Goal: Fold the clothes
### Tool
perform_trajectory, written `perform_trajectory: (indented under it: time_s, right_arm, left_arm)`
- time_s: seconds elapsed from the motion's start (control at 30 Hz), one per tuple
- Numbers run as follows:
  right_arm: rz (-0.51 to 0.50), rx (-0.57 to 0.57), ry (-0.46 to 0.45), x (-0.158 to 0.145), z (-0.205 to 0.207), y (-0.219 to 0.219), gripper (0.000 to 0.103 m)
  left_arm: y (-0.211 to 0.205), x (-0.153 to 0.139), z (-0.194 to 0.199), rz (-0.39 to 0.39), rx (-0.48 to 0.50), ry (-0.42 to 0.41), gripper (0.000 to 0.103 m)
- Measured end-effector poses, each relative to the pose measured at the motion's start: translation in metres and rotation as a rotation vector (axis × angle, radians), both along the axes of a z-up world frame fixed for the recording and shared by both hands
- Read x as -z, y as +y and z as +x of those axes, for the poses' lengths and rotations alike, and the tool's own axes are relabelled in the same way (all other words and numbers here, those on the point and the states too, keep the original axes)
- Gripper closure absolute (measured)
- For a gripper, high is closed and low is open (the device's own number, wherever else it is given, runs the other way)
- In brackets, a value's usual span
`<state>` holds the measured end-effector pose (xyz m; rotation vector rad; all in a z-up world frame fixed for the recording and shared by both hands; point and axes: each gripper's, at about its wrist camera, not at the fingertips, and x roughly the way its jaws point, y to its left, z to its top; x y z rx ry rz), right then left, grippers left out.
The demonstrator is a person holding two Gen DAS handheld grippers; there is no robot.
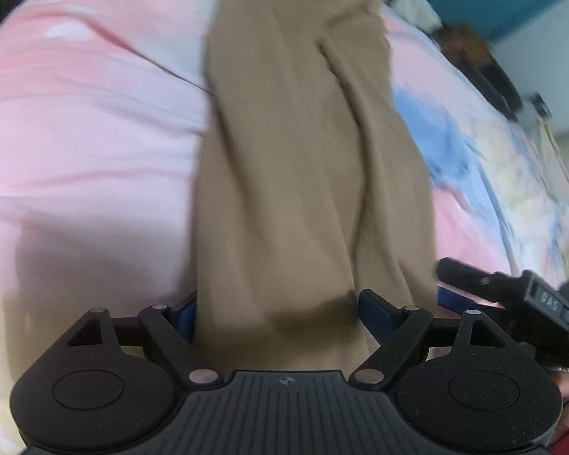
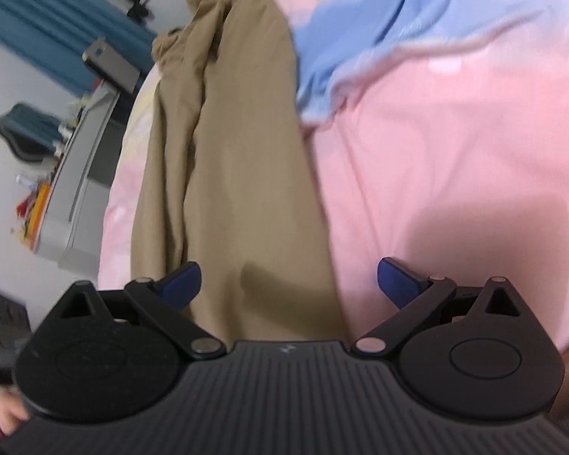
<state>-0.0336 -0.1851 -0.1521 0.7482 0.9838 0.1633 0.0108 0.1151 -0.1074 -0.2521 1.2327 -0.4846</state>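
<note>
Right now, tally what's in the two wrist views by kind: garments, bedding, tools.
Tan garment: 1
Pink and blue bed cover: 1
Tools: 2, left tool and right tool, both open
Total: 4

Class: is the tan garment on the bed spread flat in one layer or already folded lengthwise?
Folded lengthwise: the tan garment lies as a long narrow strip on the pink bedcover, with overlapping layers along it.

**One garment, two grippers, one bed**

We count one tan garment [image 1: 284, 174], laid lengthwise on one bed [image 1: 87, 144] under a single pink-and-blue cover. We count two grippers: the left gripper [image 1: 277, 314] and the right gripper [image 2: 289, 282], each with two blue-tipped fingers spread wide. Beyond the bed we count one blue curtain [image 2: 45, 26] and one grey shelf unit [image 2: 83, 174].
</note>
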Motion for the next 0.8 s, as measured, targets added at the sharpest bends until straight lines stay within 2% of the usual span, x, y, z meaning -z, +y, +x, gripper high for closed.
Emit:
perform_trajectory:
  time_s: [0.1, 0.17, 0.2, 0.23, 0.27, 0.3, 0.33, 0.37, 0.4, 0.47, 0.57, 0.63, 0.73, 0.8]
  right_arm:
    - [0.026, -0.080, 0.041, 0.003, -0.010, 0.015, 0.001]
    - [-0.033, -0.113, 0.042, 0.001, -0.014, 0.027, 0.008]
    - [-0.077, -0.122, 0.041, 0.000, -0.015, 0.032, 0.022]
    - [-0.117, -0.123, 0.048, 0.000, -0.014, 0.035, 0.034]
    - [-0.154, -0.126, 0.053, -0.001, -0.013, 0.038, 0.039]
    - [-0.180, -0.134, 0.051, -0.002, -0.013, 0.041, 0.049]
    - [-0.196, -0.143, 0.041, -0.005, -0.014, 0.042, 0.067]
    - [-0.203, -0.145, 0.029, -0.009, -0.015, 0.041, 0.078]
    - [-0.182, -0.125, 0.009, -0.015, -0.017, 0.034, 0.089]
    - [-0.139, -0.085, -0.030, -0.027, -0.020, 0.019, 0.093]
    - [-0.092, -0.041, -0.107, -0.050, -0.024, -0.002, 0.094]
    - [-0.078, -0.028, -0.173, -0.071, -0.028, -0.014, 0.094]
    - [-0.094, -0.037, -0.279, -0.104, -0.040, -0.024, 0.094]
    - [-0.076, -0.039, -0.317, -0.117, -0.051, -0.032, 0.094]
  left_arm:
    - [-0.002, 0.000, -0.003, 0.014, 0.019, 0.001, 0.032]
    - [-0.003, 0.000, -0.004, 0.025, 0.020, 0.000, 0.046]
    - [-0.002, 0.001, -0.004, 0.029, 0.015, -0.002, 0.051]
    - [-0.002, 0.000, -0.006, 0.030, 0.014, -0.007, 0.062]
    - [-0.002, -0.001, -0.009, 0.031, 0.014, -0.012, 0.075]
    - [-0.001, -0.003, -0.011, 0.030, 0.014, -0.026, 0.080]
    - [0.000, -0.005, -0.012, 0.027, 0.014, -0.047, 0.086]
    - [0.001, -0.007, -0.013, 0.024, 0.015, -0.068, 0.090]
    - [0.002, -0.011, -0.013, 0.008, 0.016, -0.104, 0.092]
    - [0.015, -0.026, -0.021, -0.062, -0.025, -0.193, 0.098]
    - [0.036, -0.050, -0.036, -0.186, -0.106, -0.303, 0.099]
    - [0.045, -0.068, -0.046, -0.262, -0.131, -0.349, 0.099]
    - [0.048, -0.093, -0.063, -0.327, -0.154, -0.419, 0.099]
    - [0.047, -0.108, -0.074, -0.362, -0.163, -0.450, 0.099]
